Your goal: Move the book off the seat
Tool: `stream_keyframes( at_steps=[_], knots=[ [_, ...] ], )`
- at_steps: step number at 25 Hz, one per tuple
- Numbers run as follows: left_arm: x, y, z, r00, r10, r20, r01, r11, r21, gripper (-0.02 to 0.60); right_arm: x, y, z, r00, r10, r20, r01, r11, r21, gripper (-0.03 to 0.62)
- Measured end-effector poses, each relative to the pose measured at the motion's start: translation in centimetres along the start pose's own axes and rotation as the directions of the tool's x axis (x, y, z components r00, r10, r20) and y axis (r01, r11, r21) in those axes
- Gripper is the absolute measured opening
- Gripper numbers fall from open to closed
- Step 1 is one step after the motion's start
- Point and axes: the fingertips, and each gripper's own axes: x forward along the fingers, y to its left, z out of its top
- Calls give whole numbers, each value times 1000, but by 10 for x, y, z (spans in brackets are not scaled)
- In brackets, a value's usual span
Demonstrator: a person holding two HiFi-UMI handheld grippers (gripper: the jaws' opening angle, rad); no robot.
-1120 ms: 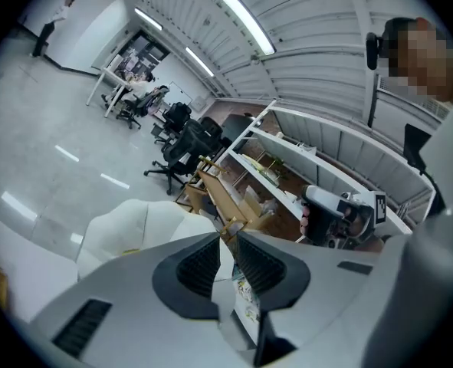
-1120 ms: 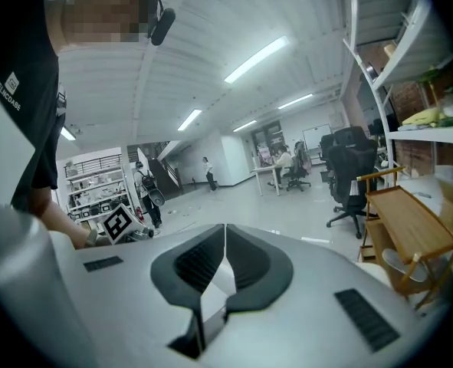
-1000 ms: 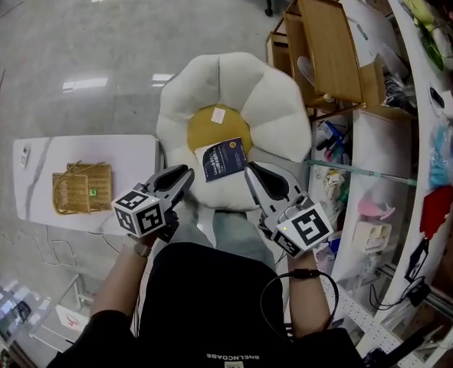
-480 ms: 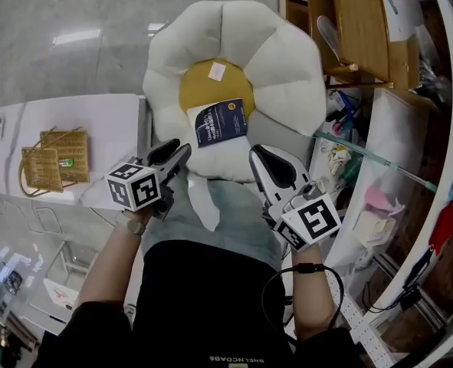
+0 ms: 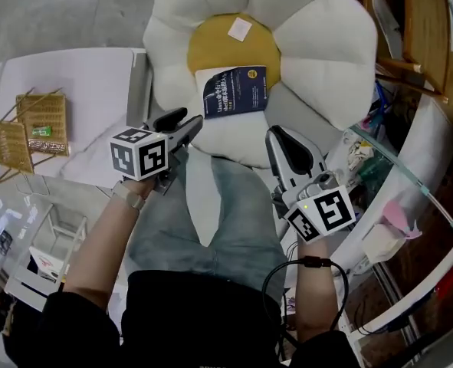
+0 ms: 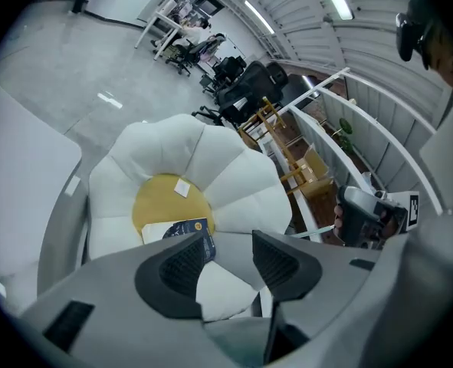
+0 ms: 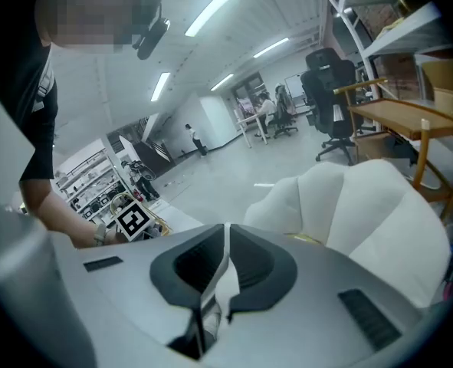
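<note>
A dark blue book (image 5: 234, 92) lies flat on the flower-shaped white seat (image 5: 326, 44), at the near edge of its yellow centre. My left gripper (image 5: 186, 123) hovers just short of the book's near left corner; its jaws are opening, with nothing between them. In the left gripper view the book (image 6: 182, 231) peeks out behind the left finger (image 6: 176, 271), over the seat (image 6: 234, 182). My right gripper (image 5: 278, 135) is over the seat's near right petal, jaws shut and empty. In its own view the right gripper (image 7: 226, 244) points past the seat (image 7: 364, 205).
A white low table (image 5: 88, 83) stands left of the seat, with a woven basket (image 5: 34, 125) on it. Wooden furniture (image 5: 429, 29) and cluttered shelves (image 5: 387, 228) line the right side. The person's knees (image 5: 234, 228) are close under the grippers.
The view has closed in on the seat and both grippers have come nearer the book. The left jaws have spread apart; the right ones stay together.
</note>
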Motion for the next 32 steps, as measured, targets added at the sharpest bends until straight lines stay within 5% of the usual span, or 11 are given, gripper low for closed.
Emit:
stream_keyframes(
  at_steps=[12,32],
  knots=[
    [90,86,-43,993,38,-115,-36,999,22,243,67,-53,-101,997,-3,-74,9,996,85,15],
    [187,202,-104,974,91,-206,-107,992,-67,291,160,-116,-240,994,-74,-80,88,979,184,17]
  ],
)
